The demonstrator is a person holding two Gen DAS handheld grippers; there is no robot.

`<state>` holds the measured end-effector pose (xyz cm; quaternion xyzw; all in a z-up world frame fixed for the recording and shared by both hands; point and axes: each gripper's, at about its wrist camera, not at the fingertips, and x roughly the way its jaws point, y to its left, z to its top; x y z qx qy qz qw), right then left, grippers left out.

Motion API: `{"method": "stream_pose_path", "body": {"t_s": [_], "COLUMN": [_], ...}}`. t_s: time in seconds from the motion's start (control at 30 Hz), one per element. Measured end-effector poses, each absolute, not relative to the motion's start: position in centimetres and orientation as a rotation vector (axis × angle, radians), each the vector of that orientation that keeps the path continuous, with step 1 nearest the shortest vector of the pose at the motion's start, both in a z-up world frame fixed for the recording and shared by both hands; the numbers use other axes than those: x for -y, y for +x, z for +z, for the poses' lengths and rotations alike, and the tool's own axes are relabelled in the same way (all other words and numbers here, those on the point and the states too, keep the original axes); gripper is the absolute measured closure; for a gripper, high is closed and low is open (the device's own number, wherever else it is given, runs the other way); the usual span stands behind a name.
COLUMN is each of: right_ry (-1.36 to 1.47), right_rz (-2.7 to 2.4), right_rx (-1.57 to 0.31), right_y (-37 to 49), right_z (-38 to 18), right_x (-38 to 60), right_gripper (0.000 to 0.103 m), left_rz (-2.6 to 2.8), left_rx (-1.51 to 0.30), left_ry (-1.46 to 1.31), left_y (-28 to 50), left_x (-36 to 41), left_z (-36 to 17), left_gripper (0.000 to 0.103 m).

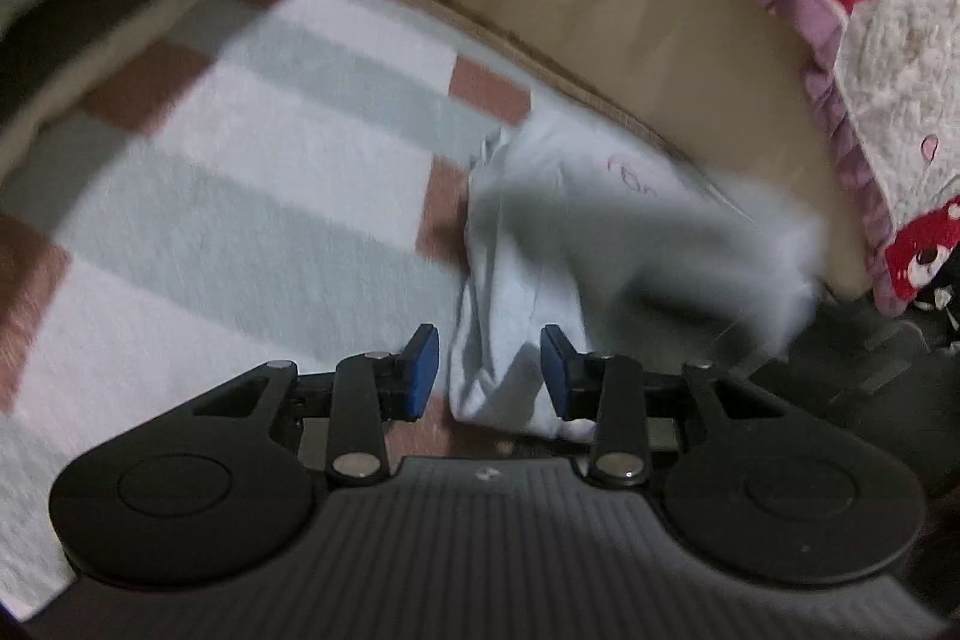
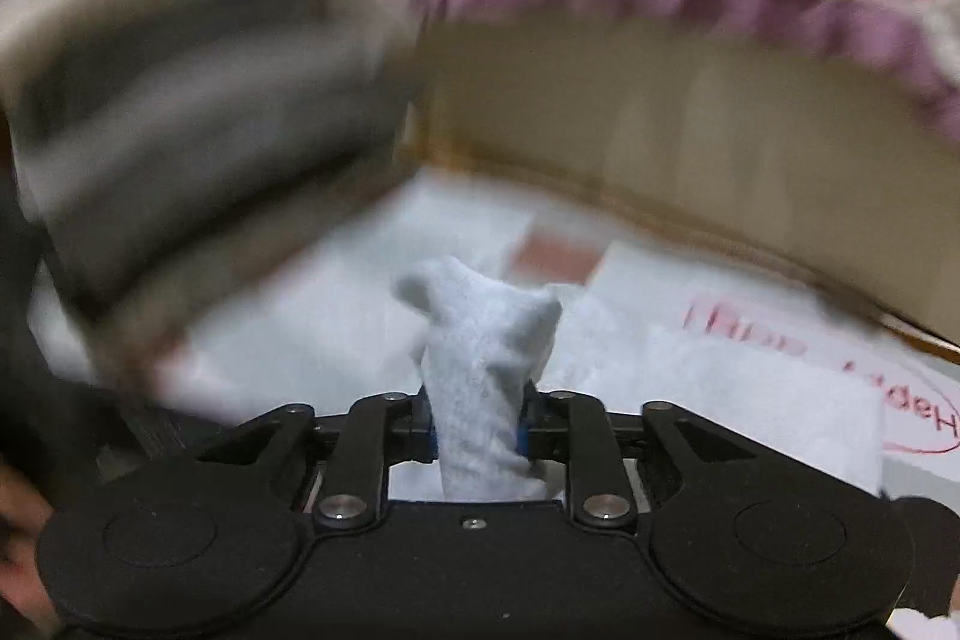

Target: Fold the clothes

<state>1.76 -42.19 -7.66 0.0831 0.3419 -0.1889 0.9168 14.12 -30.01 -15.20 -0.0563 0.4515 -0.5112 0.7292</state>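
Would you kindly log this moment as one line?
left gripper: jaws open around pale garment | right gripper: jaws shut on garment fold | surface: checked cloth | both views blurred

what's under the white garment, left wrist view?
Checked sheet runs under the garment; a brown check shows at its edge. Garment hides what lies beneath its middle. Left claw is open around the near end.

Checked sheet (image 1: 240,196), apparently under white garment (image 1: 528,244)

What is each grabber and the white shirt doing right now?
Left gripper: open, cloth lying between its fingers.
Right gripper: shut on a bunched fold of the shirt.
White shirt: crumpled on the checked sheet, partly lifted, blurred.
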Motion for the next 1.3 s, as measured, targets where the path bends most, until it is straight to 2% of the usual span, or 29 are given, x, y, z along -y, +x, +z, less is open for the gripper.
{"method": "stream_pose_path", "body": {"t_s": [0.03, 0.07, 0.2, 0.4, 0.5, 0.7, 0.73, 0.8, 0.83, 0.87, 0.9, 0.97, 1.1, 1.13, 1.3], "right_ry": [0.14, 0.121, 0.222, 0.26, 0.32, 0.072, 0.061, 0.053, 0.043, 0.033, 0.023, -0.001, 0.045, 0.072, 0.185], "right_rz": [-0.371, -0.344, -0.252, -0.082, -0.163, -0.367, -0.379, -0.391, -0.394, -0.396, -0.398, -0.402, -0.338, -0.321, -0.28], "right_rx": [-0.761, -0.767, -0.707, -0.679, -0.653, -0.833, -0.841, -0.849, -0.85, -0.85, -0.85, -0.828, -0.751, -0.747, -0.791], "right_y": [2.7, 2.8, 1.5, -3.9, -8.0, -12.2, -12.5, -12.9, -12.7, -12.5, -12.3, -12.0, -11.4, -10.9, -9.4], "right_z": [-8.9, -9.5, -8.7, -6.1, -5.3, -7.2, -7.5, -8.1, -8.4, -8.6, -8.9, -9.0, -7.8, -8.0, -10.3], "right_x": [41.9, 41.4, 42.1, 42.4, 44.3, 45.0, 44.7, 44.2, 44.2, 44.2, 44.3, 44.2, 44.7, 45.1, 46.3], "right_gripper": [0.07, 0.062, 0.051, 0.047, 0.043, 0.043, 0.043, 0.042, 0.042, 0.042, 0.042, 0.042, 0.042, 0.042, 0.039], "left_rz": [-1.124, -1.121, -1.127, -1.172, -1.224, -1.275, -1.282, -1.274, -1.26, -1.243, -1.239, -1.263, -1.357, -1.35, -1.112], "left_rx": [-0.978, -0.963, -0.95, -1.03, -1.083, -1.091, -1.091, -1.078, -1.052, -1.005, -0.951, -0.821, -0.484, -0.449, -0.852], "left_ry": [-0.136, -0.147, -0.195, -0.368, -0.454, -0.36, -0.34, -0.287, -0.257, -0.229, -0.188, -0.076, -0.042, -0.044, -0.024], "left_y": [14.3, 14.5, 14.9, 15.9, 15.9, 14.0, 13.6, 13.1, 12.9, 12.6, 12.2, 11.0, 8.2, 8.0, 13.5], "left_x": [29.7, 29.3, 27.8, 26.3, 26.1, 28.7, 29.2, 30.5, 31.0, 31.5, 32.1, 33.3, 30.8, 30.1, 29.6], "left_z": [-15.0, -14.8, -13.8, -13.5, -13.8, -14.1, -14.1, -14.4, -14.4, -14.2, -13.8, -12.3, -7.4, -6.6, -12.6], "left_gripper": [0.065, 0.065, 0.065, 0.063, 0.059, 0.05, 0.045, 0.044, 0.045, 0.053, 0.082, 0.092, 0.098, 0.099, 0.099]}}
